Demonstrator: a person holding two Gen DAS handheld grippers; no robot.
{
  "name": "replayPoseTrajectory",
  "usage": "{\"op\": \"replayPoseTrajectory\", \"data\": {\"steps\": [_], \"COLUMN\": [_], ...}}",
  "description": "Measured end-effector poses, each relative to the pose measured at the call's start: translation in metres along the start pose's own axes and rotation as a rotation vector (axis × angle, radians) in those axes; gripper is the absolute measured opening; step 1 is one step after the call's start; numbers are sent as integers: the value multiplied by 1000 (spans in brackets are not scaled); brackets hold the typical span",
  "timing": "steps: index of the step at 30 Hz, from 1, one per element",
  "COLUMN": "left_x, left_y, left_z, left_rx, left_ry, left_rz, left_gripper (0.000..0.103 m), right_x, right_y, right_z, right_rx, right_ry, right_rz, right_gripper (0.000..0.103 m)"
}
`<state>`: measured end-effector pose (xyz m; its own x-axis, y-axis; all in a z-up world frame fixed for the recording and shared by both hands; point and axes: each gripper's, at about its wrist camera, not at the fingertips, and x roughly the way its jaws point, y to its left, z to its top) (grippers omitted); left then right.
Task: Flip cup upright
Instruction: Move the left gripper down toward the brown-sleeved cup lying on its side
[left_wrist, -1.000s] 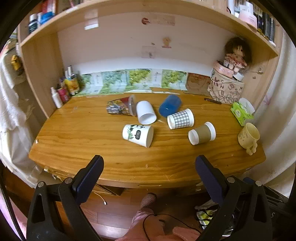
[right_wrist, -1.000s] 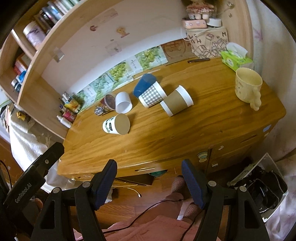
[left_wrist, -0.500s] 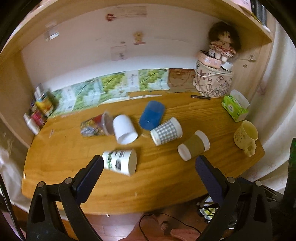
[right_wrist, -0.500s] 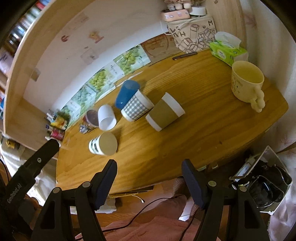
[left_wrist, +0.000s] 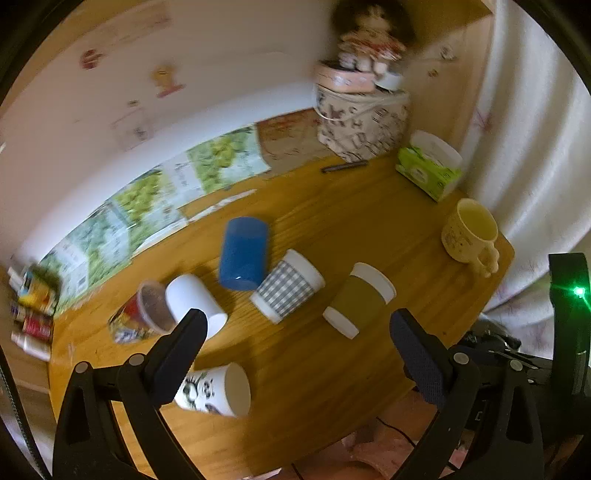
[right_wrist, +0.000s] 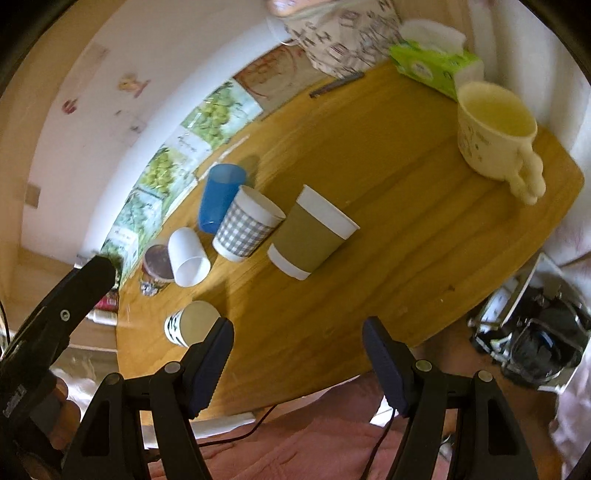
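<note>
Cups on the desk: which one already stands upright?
Only the yellow mug at the desk's right end stands upright, mouth up. The blue, checked, brown, white, printed and foil ones all lie on their sides.

Wooden counter (right_wrist: 424, 229): six cups lying on their sides — blue (right_wrist: 219, 197), checked (right_wrist: 245, 229), brown-sleeved (right_wrist: 310, 236), plain white (right_wrist: 187, 256), patterned white (right_wrist: 190, 323), foil-wrapped (right_wrist: 157, 264). Cream mug (right_wrist: 493, 134) upright at 2 o'clock; green tissue box (right_wrist: 432, 66), pen (right_wrist: 336, 84) at 1 o'clock.

desk (right_wrist: 424, 229): varnished wood, glossy, grain visible | blue cup (left_wrist: 242, 253): smooth shiny plastic | brown-sleeved cup (right_wrist: 312, 234): matt paper | checked cup (right_wrist: 246, 228): matt paper | yellow mug (right_wrist: 493, 134) at 2 o'clock: smooth glazed-looking ceramic | gripper pads (right_wrist: 208, 369): textured dark blue
</note>
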<state>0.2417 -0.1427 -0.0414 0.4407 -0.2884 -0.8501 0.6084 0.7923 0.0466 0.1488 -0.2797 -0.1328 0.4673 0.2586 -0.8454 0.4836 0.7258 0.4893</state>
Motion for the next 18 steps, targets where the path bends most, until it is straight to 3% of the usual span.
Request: {"op": "replayPoseTrajectory", "data": {"steps": [7, 18], "left_x": [31, 88], "left_y": [-6, -38], "left_z": [27, 41], "left_rx": [96, 333], "left_ry": [107, 268], "left_rz": [-116, -171], "left_gripper": [100, 100], "right_x": [14, 28], "right_y": [-14, -30], "right_z": [8, 14], "right_rx": [107, 196], "right_ry": [55, 94], "right_rz": [-14, -75], "right_gripper": [73, 73]}}
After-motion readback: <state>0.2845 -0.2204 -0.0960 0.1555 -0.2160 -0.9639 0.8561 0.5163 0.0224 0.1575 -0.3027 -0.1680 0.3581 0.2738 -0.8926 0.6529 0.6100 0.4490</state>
